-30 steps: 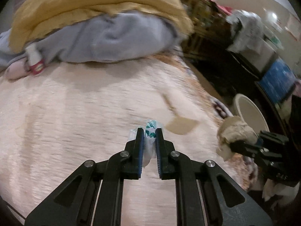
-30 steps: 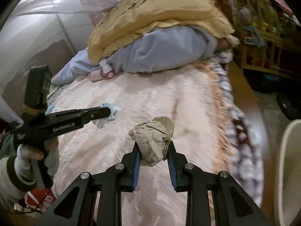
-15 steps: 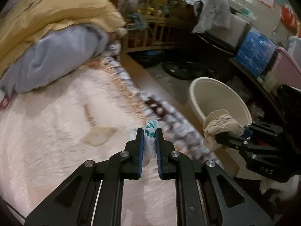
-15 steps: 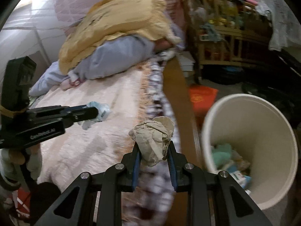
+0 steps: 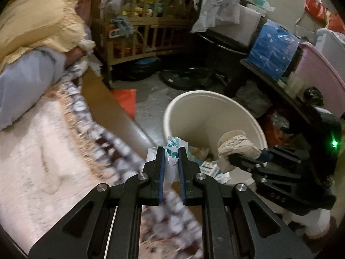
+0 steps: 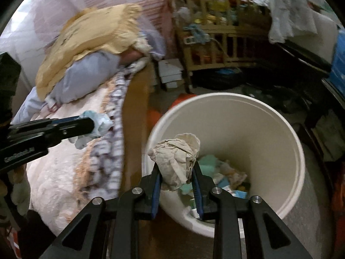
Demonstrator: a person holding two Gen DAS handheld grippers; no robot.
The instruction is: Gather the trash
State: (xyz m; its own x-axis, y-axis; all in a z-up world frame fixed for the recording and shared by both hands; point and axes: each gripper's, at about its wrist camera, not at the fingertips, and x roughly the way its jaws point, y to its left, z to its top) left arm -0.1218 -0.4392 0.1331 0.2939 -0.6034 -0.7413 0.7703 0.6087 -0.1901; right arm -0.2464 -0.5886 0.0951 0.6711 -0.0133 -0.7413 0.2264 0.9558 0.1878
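My left gripper (image 5: 171, 151) is shut on a white and teal plastic wrapper (image 5: 175, 145), held over the bed's edge just short of the cream bin's rim (image 5: 212, 92). My right gripper (image 6: 175, 166) is shut on a crumpled beige paper wad (image 6: 175, 153) and hangs over the near side of the open bin (image 6: 286, 129). Several pieces of trash lie at the bin's bottom. In the left wrist view the paper wad (image 5: 236, 145) shows over the bin at the right; in the right wrist view the wrapper (image 6: 99, 124) shows at the left.
The bed with a pale fuzzy blanket (image 5: 32, 151) and a brown side board (image 6: 134, 112) lies left of the bin. A yellow pillow (image 6: 90, 34) and grey bedding lie at its head. Beyond stand a wooden crib (image 5: 146, 23), blue boxes (image 5: 273, 49) and floor clutter.
Both grippers have swung right from over the bed to the bin, each still shut on its piece. The bin, at the edge before, now sits under the right gripper.
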